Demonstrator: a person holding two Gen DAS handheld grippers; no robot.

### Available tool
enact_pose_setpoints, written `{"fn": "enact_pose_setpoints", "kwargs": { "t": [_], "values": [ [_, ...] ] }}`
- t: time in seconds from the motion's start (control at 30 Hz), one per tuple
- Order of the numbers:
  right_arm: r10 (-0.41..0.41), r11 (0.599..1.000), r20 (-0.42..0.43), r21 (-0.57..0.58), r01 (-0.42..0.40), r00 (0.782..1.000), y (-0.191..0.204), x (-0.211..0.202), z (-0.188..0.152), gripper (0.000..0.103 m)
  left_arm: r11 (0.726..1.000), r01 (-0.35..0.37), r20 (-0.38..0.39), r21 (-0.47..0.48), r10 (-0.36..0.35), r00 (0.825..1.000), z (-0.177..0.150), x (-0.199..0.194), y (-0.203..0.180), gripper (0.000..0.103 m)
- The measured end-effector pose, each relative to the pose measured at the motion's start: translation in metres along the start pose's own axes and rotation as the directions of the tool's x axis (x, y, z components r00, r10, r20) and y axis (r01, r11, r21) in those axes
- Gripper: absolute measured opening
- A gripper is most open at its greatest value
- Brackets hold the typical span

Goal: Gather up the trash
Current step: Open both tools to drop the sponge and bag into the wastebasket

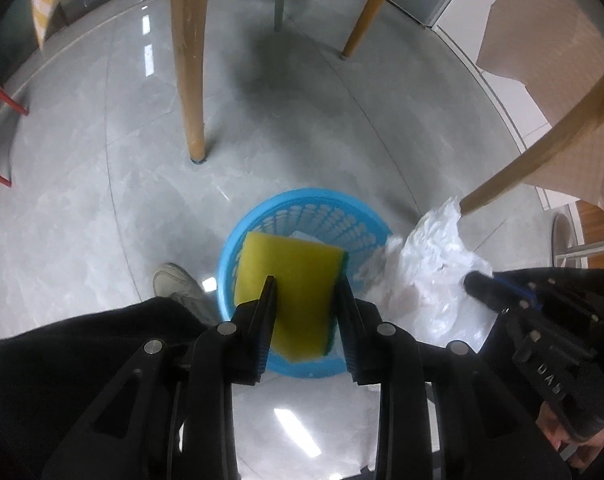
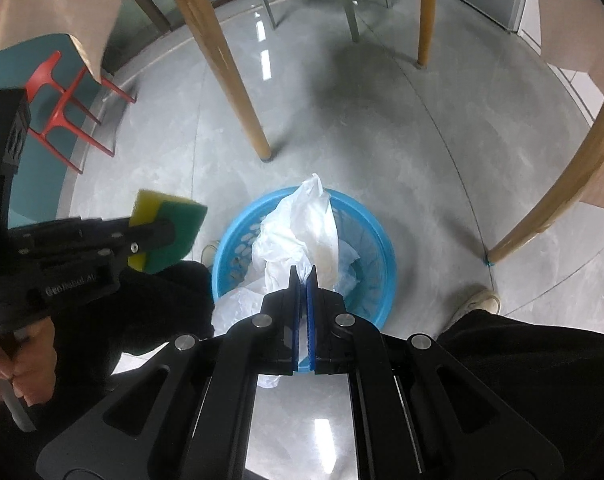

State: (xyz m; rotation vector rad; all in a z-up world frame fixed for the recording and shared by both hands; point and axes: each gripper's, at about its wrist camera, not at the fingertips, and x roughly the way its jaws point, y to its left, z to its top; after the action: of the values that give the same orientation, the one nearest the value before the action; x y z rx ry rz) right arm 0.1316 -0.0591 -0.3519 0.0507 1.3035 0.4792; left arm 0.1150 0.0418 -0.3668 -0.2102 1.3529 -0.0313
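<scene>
A round blue basket [image 1: 261,220] [image 2: 376,240] stands on the grey tiled floor below both grippers. My left gripper [image 1: 306,280] is shut on a yellow sponge with a green scouring side [image 1: 289,272] [image 2: 169,228], held above the basket. My right gripper [image 2: 303,270] is shut on a crumpled white plastic bag [image 2: 297,224] [image 1: 426,256] that hangs over the basket's opening. White paper lies inside the basket under the bag. In the left wrist view the right gripper [image 1: 474,280] shows at the right, against the bag.
Wooden table legs [image 1: 187,60] [image 2: 229,80] rise around the basket, one [image 2: 550,200] close on the right. The person's dark trousers and pale shoes [image 1: 173,280] [image 2: 478,300] stand beside it. A red chair [image 2: 65,108] is at the left.
</scene>
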Motion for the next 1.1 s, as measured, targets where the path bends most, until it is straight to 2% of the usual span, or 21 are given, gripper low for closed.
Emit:
{"fn": "enact_pose_setpoints", "kwargs": {
  "t": [0.17, 0.23, 0.3, 0.47, 0.77, 0.9, 1.1],
  "values": [
    [0.026, 0.999, -0.025, 0.022, -0.026, 0.999, -0.006, 0.008, 0.006, 0.003, 1.0, 0.025, 0.0, 0.002, -0.025, 1.0, 0.003, 0.004, 0.0, 0.032],
    [0.026, 0.999, -0.034, 0.032, -0.024, 0.999, -0.007, 0.011, 0.007, 0.009, 0.999, 0.038, -0.008, 0.005, -0.038, 0.999, 0.004, 0.006, -0.002, 0.036],
    [0.041, 0.998, -0.053, 0.045, -0.038, 0.998, -0.009, 0.017, 0.007, 0.022, 0.999, 0.041, -0.006, 0.002, -0.041, 0.999, 0.004, 0.007, -0.002, 0.038],
    [0.037, 0.997, -0.073, 0.063, -0.033, 0.997, -0.013, 0.022, 0.008, 0.025, 1.0, 0.026, 0.01, -0.004, -0.026, 1.0, 0.004, 0.005, 0.001, 0.042],
    [0.025, 0.999, -0.034, 0.037, -0.024, 0.999, -0.005, 0.005, 0.001, 0.025, 1.0, -0.015, 0.036, 0.012, 0.015, 0.999, -0.003, -0.008, 0.004, 0.042],
    [0.028, 0.999, -0.005, 0.038, -0.028, 1.0, -0.005, -0.011, -0.005, 0.03, 1.0, -0.022, 0.054, 0.018, 0.021, 0.998, -0.008, -0.017, 0.003, 0.043],
    [0.024, 1.0, 0.061, 0.01, -0.025, 0.998, 0.002, -0.045, -0.015, 0.037, 0.999, -0.014, 0.096, 0.037, 0.01, 0.995, -0.024, -0.047, -0.003, 0.05]
  ]
}}
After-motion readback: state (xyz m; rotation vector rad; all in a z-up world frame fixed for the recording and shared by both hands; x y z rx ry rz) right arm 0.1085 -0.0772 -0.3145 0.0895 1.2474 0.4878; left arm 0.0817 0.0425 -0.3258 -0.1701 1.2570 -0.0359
